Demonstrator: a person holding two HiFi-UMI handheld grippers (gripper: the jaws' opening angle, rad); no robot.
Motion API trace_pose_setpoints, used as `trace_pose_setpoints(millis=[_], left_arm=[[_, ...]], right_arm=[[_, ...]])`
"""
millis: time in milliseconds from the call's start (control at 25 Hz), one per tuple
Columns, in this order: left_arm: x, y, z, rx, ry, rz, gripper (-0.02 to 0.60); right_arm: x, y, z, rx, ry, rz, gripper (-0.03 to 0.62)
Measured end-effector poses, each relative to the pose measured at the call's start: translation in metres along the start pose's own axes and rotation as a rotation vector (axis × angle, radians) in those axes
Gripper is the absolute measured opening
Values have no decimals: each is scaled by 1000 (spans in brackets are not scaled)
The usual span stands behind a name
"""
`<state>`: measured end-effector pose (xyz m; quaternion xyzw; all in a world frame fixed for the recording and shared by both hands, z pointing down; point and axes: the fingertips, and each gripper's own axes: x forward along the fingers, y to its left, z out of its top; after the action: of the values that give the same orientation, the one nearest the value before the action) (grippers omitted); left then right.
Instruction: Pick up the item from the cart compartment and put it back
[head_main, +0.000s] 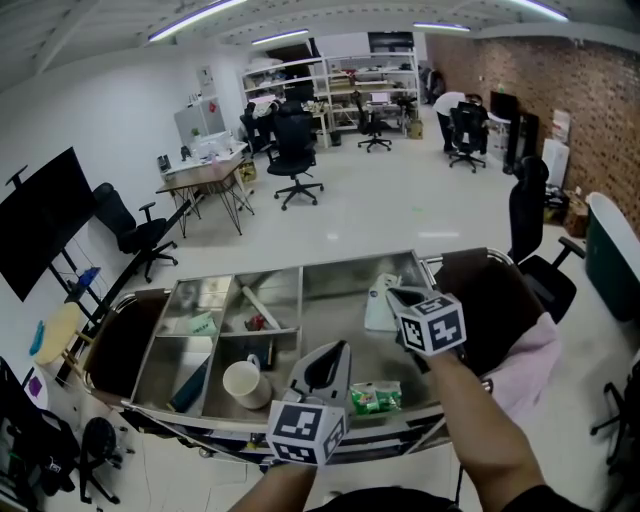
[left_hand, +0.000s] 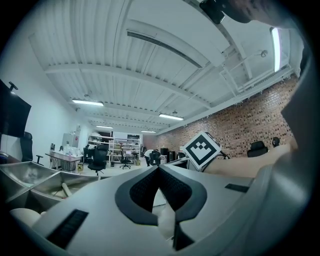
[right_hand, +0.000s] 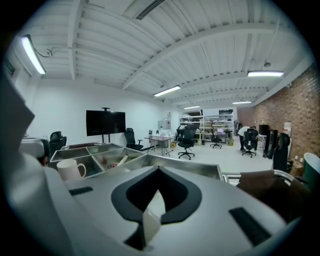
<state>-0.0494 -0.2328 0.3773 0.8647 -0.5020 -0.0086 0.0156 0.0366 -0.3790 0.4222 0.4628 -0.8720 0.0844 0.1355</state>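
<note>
The cart's steel tray (head_main: 330, 272) is split into compartments. A white flat item (head_main: 378, 310) lies in the large right compartment. My right gripper (head_main: 393, 293) hovers just above it, jaws together and pointing away from me; its marker cube (head_main: 433, 322) sits behind them. In the right gripper view the right gripper (right_hand: 159, 169) has its tips touching, with a white patch showing below them. My left gripper (head_main: 338, 350) hangs over the cart's near edge, beside a green packet (head_main: 376, 397). In its own view the left gripper (left_hand: 159, 168) is shut and holds nothing.
A white mug (head_main: 243, 383) and a blue item (head_main: 190, 385) sit in the near left compartments. A green item (head_main: 203, 323) and a pale stick (head_main: 262, 305) lie in the far ones. A pink cloth (head_main: 530, 360) drapes the cart's right end. Office chairs and desks stand beyond.
</note>
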Motion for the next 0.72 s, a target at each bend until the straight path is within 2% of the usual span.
trace_pose_setpoints(millis=[280,720], left_arm=[[1,1,-2,-2,3,-6,0],[1,2,-5,-5,9,-4,0]], right_arm=[[-17,8,0,42,-27,15,20],[-112,35,14,90,-176,35,20]])
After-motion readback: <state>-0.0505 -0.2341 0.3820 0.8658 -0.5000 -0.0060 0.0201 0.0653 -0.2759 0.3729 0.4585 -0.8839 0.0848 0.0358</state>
